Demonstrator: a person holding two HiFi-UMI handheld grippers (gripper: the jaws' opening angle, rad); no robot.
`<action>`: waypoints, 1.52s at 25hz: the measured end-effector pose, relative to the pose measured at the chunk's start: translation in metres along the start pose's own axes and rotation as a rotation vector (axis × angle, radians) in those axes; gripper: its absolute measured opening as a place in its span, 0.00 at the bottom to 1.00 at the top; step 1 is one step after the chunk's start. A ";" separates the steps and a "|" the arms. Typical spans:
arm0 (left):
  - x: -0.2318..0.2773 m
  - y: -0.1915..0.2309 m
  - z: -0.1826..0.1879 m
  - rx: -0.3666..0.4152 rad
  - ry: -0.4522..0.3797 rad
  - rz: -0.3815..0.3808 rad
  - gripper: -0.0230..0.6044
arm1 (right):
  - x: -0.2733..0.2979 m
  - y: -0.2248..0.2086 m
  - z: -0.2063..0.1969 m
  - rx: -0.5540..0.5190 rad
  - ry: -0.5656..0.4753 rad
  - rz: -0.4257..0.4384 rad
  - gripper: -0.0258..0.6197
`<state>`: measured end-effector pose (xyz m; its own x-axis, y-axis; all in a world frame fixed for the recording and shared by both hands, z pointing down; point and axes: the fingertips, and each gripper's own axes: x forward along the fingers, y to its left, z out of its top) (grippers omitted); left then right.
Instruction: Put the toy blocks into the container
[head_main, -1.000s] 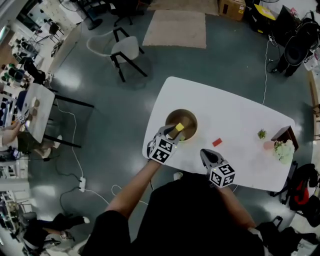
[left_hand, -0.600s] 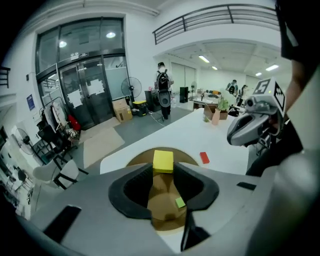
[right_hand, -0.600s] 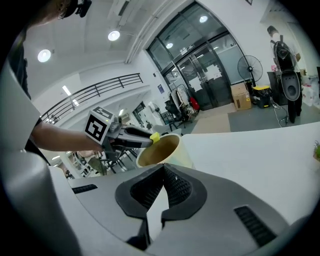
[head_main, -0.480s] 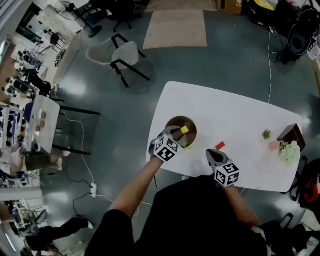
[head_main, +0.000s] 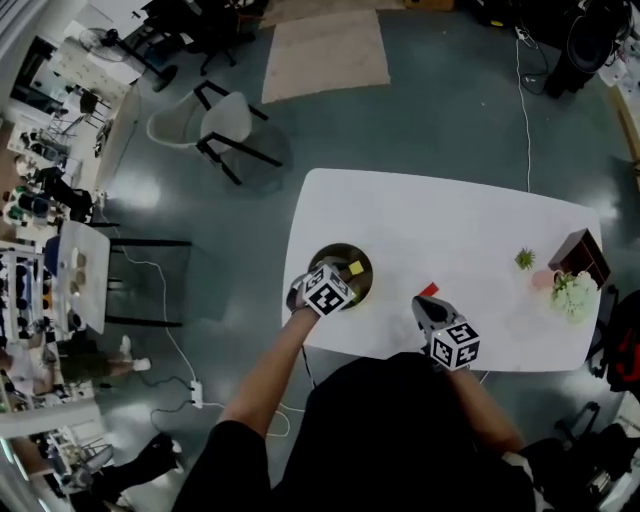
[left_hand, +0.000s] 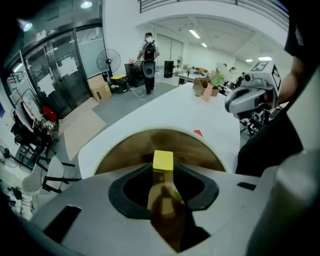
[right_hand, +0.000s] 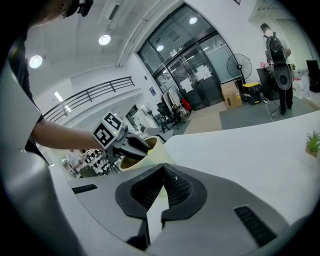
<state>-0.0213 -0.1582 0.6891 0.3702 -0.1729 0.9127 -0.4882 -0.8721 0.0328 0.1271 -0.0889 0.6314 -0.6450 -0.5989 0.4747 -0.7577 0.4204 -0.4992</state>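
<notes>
My left tongs (left_hand: 163, 170) are clamped on the yellow block (left_hand: 163, 160), held over the container (left_hand: 200, 146) by the table's (head_main: 450, 220) front edge, not yet released. The red block (head_main: 428, 290) lies on the table near that edge, waiting to be fetched. My right tongs (right_hand: 163, 172) are closed on nothing.

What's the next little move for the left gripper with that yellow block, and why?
Probably open the left gripper and let the yellow block drop: the jaws hold it over the mouth of the container, pointing steeply down into it, so a release should land it inside.
</notes>
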 end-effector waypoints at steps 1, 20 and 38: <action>0.004 0.003 0.000 0.004 0.014 0.005 0.23 | -0.001 -0.005 0.001 0.005 -0.003 -0.006 0.04; 0.045 -0.011 -0.026 0.060 0.211 -0.080 0.25 | -0.027 -0.078 0.001 0.072 -0.054 -0.089 0.04; 0.018 -0.005 -0.009 0.020 0.069 -0.032 0.25 | -0.058 -0.092 -0.009 0.106 -0.095 -0.221 0.04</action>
<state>-0.0190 -0.1530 0.7090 0.3299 -0.1131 0.9372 -0.4608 -0.8858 0.0553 0.2328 -0.0870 0.6559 -0.4490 -0.7319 0.5126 -0.8612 0.2016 -0.4665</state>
